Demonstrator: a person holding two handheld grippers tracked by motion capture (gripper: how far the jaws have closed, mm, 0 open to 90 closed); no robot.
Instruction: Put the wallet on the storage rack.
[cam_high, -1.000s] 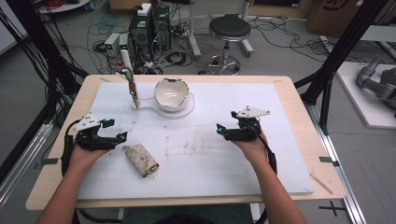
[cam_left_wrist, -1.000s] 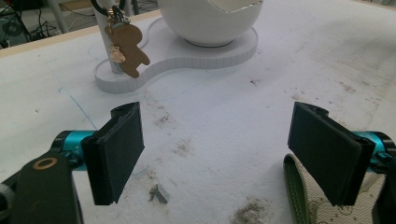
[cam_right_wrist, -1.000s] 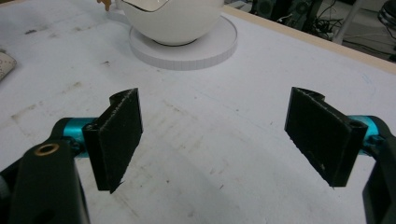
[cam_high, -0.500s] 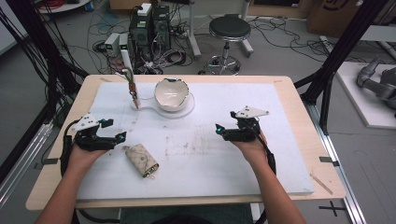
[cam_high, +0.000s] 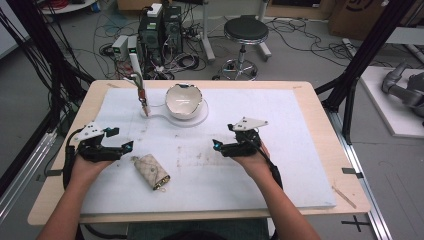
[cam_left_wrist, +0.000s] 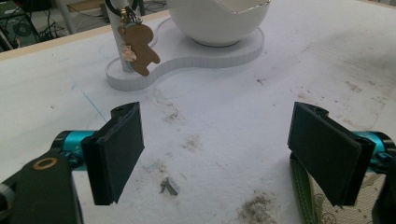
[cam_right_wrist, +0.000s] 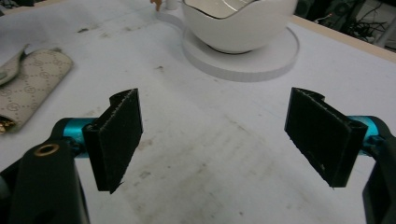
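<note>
A beige patterned key pouch (cam_high: 152, 171) lies on the white mat between my hands, nearer the left one. My left gripper (cam_high: 120, 139) stands open just left of it, with nothing between the jaws. In the left gripper view (cam_left_wrist: 219, 154) the pouch's edge (cam_left_wrist: 322, 210) shows beside the right jaw. My right gripper (cam_high: 223, 136) is open at mid-table and holds nothing. In the right gripper view (cam_right_wrist: 215, 140) the pouch (cam_right_wrist: 28, 88) lies far left. A white bowl (cam_high: 184, 100) sits on a white base (cam_high: 196, 121), and a gingerbread keychain (cam_left_wrist: 140, 44) hangs from a post (cam_high: 140, 85).
The white mat (cam_high: 300, 150) covers most of the wooden table (cam_high: 340, 150) and carries dirt smudges in the middle. Beyond the far edge stand a stool (cam_high: 245, 30), computer boxes (cam_high: 160, 25) and cables on the floor.
</note>
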